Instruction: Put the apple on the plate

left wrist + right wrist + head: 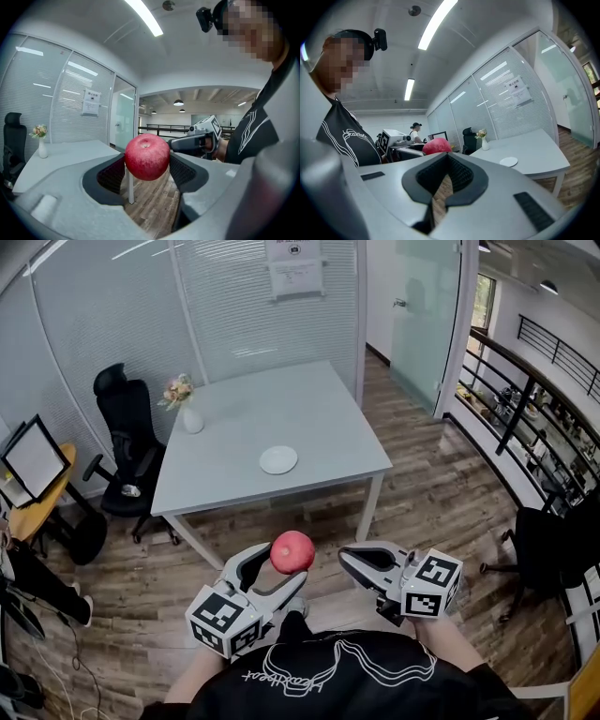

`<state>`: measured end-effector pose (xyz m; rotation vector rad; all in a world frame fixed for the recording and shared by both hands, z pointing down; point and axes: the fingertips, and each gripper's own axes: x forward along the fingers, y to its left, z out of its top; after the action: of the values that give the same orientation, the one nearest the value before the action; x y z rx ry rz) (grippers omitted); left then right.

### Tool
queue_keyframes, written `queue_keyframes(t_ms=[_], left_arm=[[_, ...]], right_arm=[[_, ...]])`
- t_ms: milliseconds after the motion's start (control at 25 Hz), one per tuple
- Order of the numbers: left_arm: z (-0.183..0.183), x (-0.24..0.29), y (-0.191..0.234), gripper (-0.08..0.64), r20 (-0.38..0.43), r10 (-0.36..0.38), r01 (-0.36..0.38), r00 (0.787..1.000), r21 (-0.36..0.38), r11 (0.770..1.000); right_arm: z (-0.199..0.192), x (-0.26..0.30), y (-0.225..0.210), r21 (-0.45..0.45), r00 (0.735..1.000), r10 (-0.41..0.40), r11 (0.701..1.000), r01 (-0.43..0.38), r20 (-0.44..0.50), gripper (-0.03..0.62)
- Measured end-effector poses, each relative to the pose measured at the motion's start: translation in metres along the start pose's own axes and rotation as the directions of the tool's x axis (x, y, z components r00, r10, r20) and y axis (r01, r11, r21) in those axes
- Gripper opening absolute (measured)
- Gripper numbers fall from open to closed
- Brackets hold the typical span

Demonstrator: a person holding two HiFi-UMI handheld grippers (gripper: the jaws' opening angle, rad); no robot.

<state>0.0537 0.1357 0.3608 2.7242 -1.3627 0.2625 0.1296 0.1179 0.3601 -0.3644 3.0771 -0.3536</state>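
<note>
A red apple [292,551] is clamped between the jaws of my left gripper [285,566], held in the air over the wooden floor, short of the table's near edge. The left gripper view shows the apple [147,156] pinched by both black pads. A small white plate [278,460] lies near the front edge of the grey table [309,409], well beyond the apple. My right gripper [352,560] hangs just right of the apple, shut with nothing in it. In the right gripper view the apple [436,146] peeks over the jaws and the plate [508,161] lies further right.
A white vase of flowers [190,414] stands at the table's far left. A black office chair [131,448] is left of the table, a monitor [36,457] beyond it. Glass walls close the back; a railing [525,399] and another chair [553,549] are on the right.
</note>
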Motion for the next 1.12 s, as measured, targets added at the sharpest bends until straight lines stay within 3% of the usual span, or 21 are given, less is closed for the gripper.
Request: queue_keyframes(t_ms=[640,1120], left_arm=[[0.001,0.079,0.2,0.305,-0.054,-0.062,0.059,0.997,-0.059,0.997],[-0.003,0.123,0.301,0.305,-0.076,-0.088,0.084,0.993,-0.062,0.995]], right_arm=[[0.023,0.143,-0.147,0.097,0.995,-0.095,0.99,0.099,-0.043,0.009],[0.032,0.217,-0.223,0.128,0.991,-0.132,0.982,0.136,-0.04,0.009]])
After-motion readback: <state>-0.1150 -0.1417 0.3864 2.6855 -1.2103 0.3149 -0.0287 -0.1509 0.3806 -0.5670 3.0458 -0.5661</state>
